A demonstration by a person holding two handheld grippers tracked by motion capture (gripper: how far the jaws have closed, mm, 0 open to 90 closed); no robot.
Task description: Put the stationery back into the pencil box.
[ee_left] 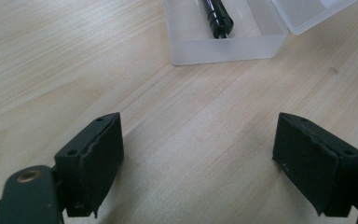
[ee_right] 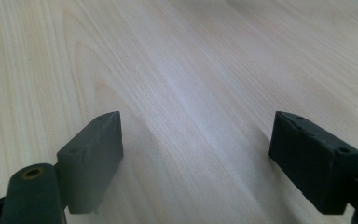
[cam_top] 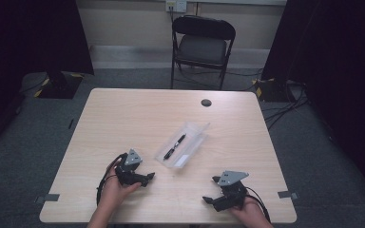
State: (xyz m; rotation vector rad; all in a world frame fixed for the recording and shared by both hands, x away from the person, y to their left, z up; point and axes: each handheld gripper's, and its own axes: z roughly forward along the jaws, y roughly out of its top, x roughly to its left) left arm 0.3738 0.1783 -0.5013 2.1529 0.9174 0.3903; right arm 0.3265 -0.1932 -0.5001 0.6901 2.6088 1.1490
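Both were released, jaws wide: left gripper (cam_top: 148, 178) just short of the clear box (cam_top: 183, 145) holding a pen (cam_top: 175, 146) mid-tabletop (cam_top: 123, 114), right gripper (cam_top: 211, 190) near the front edge, bare wood around.

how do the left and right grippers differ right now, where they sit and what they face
The left gripper sits close to the clear plastic box holding a black pen; the right gripper sits farther from it, at the near edge of the light wooden table. The left gripper view looks at the box; the right gripper view looks at bare wood. Both have jaws wide open, holding nothing.
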